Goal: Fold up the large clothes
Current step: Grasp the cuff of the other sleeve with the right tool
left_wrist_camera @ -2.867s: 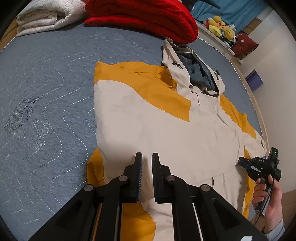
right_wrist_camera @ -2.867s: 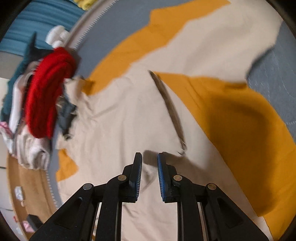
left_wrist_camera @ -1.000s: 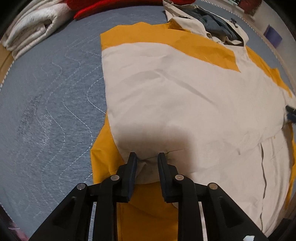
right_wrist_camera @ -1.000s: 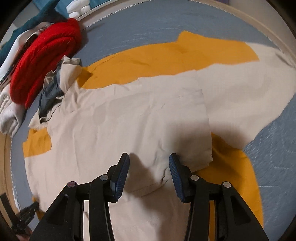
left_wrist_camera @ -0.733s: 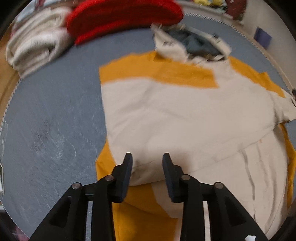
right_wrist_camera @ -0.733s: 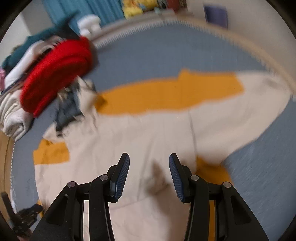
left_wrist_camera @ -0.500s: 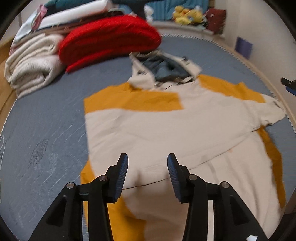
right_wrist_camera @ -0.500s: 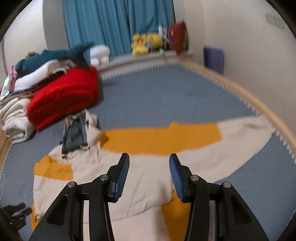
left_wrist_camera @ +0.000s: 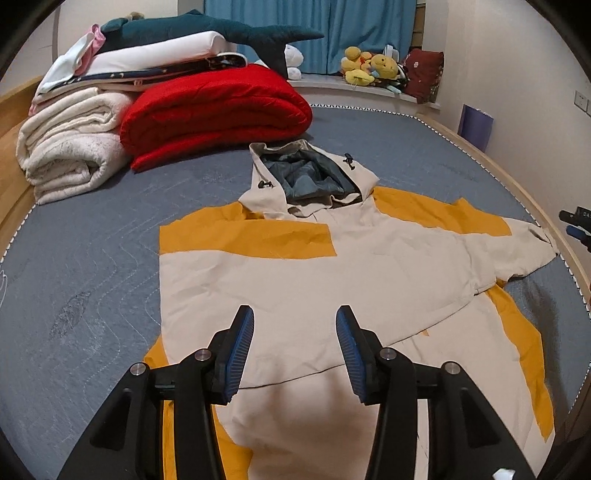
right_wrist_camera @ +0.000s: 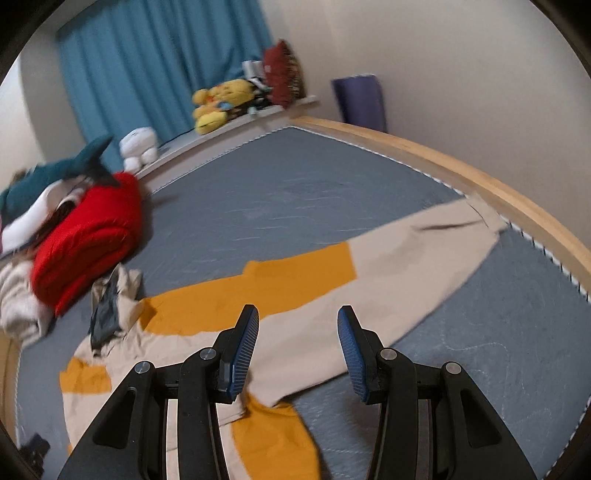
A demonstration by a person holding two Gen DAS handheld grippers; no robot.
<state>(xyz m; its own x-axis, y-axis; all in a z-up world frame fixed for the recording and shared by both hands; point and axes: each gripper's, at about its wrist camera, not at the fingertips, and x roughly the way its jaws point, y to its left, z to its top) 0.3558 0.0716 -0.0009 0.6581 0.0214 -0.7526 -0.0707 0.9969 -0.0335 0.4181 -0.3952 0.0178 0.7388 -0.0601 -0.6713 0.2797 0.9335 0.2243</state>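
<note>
A cream and orange hooded jacket point(left_wrist_camera: 295, 269) lies flat on the grey-blue bed point(left_wrist_camera: 92, 266), hood point(left_wrist_camera: 310, 177) toward the far end. One sleeve side is folded across its body. The other sleeve point(right_wrist_camera: 424, 243) stretches out to the bed's right edge. My left gripper point(left_wrist_camera: 295, 350) hangs open above the jacket's lower part, with nothing between its blue pads. Raised over the jacket's right side point(right_wrist_camera: 295, 280), my right gripper point(right_wrist_camera: 297, 350) is open and holds nothing. Its tip shows at the right edge of the left wrist view point(left_wrist_camera: 576, 221).
A folded red quilt point(left_wrist_camera: 214, 110), rolled white blankets point(left_wrist_camera: 70, 144) and a stack of bedding with a teal plush shark point(left_wrist_camera: 207, 33) sit at the bed's far left. Plush toys point(left_wrist_camera: 369, 64) line the sill. A wooden bed rim point(right_wrist_camera: 480, 177) and a purple bin point(right_wrist_camera: 360, 99) stand on the right.
My left gripper let go of the cream edge it pinched, its jaws widened, and it rose. The right gripper also lifted away. Both views tilted up toward the room.
</note>
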